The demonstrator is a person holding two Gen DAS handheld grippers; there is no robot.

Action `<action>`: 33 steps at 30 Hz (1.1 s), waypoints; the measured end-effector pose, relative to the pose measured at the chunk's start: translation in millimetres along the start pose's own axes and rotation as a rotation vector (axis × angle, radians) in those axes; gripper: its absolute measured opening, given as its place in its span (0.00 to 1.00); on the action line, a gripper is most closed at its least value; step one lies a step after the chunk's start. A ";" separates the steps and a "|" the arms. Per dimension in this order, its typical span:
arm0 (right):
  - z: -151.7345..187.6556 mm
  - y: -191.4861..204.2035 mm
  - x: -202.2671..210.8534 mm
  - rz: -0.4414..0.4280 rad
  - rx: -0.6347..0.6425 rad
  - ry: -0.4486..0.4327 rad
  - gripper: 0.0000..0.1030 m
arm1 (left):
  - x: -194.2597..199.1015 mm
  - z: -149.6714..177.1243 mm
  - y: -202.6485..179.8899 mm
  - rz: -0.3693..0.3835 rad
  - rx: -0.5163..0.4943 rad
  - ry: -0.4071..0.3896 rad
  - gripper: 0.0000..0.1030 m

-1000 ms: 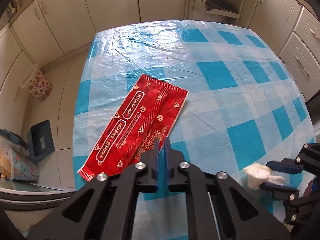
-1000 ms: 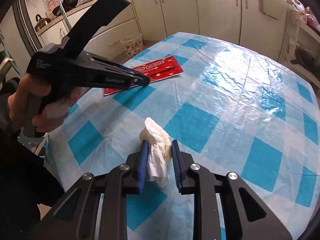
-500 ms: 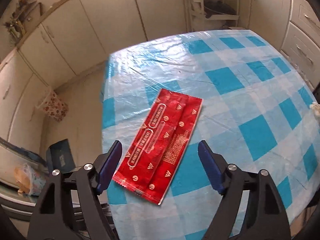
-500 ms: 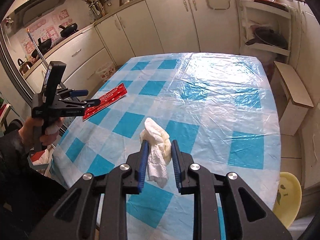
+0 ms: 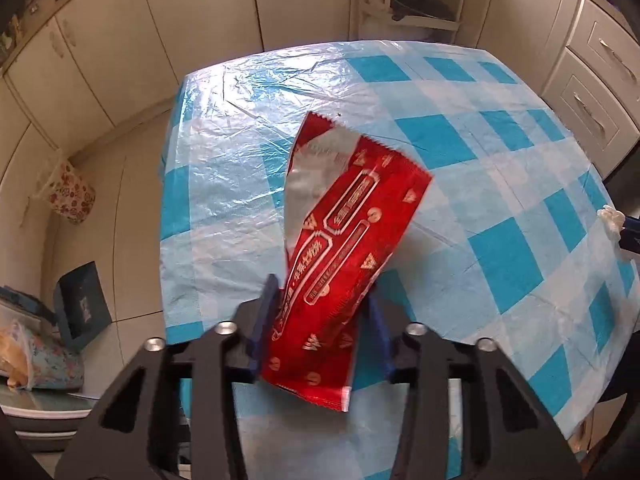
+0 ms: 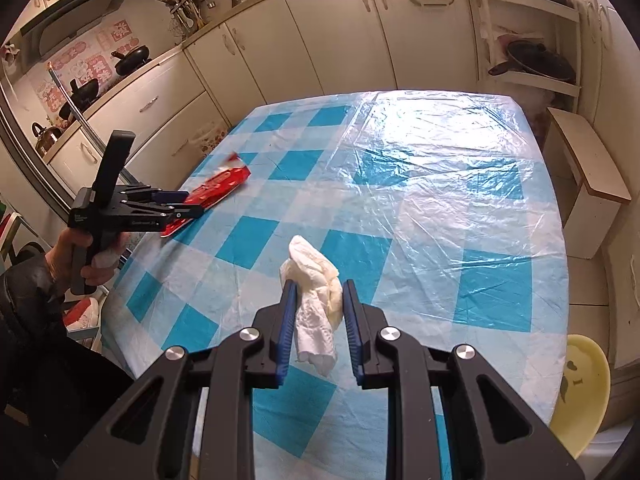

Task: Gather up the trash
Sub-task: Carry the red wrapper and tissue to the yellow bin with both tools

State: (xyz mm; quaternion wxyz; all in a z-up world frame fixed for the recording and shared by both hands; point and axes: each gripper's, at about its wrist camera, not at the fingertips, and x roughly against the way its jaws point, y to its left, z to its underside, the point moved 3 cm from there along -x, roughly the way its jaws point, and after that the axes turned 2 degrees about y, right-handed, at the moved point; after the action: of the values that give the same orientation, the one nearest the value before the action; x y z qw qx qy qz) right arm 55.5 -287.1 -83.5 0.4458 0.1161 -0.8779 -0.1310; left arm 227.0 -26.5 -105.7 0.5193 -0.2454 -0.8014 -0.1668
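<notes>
1. Looking along the left claw [image 5: 324, 320], the red wrapper [image 5: 344, 256] was clamped by its near end between the blue pads, its far end curling up clear of the bench [image 5: 224, 184] and showing a silver inner side. At the right edge of this view a scrap of white tissue [image 5: 610, 216] was just visible.
2. Seen from the right claw [image 6: 318, 320], a crumpled white tissue [image 6: 316, 300] was gripped between the pads, held above the checked cloth. The left claw [image 6: 188, 206] appeared at the bench's left edge with the wrapper [image 6: 218, 186] in it.
3. Both visible pieces of trash were picked up; dropping them in a bin looked like what remained, and no bin could be identified with certainty.
</notes>
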 end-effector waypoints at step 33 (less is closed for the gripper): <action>107.6 -264.5 121.2 0.560 -0.586 -0.033 0.69 | -36.7 3.0 -468.9 0.433 -0.027 0.143 0.05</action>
State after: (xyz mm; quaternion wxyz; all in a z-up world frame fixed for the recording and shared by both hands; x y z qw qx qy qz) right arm -78.7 -560.7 -141.7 0.4643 -0.2617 -0.8080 -0.2512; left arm -28.4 -419.3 -146.3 0.5951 -0.4060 -0.6890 -0.0794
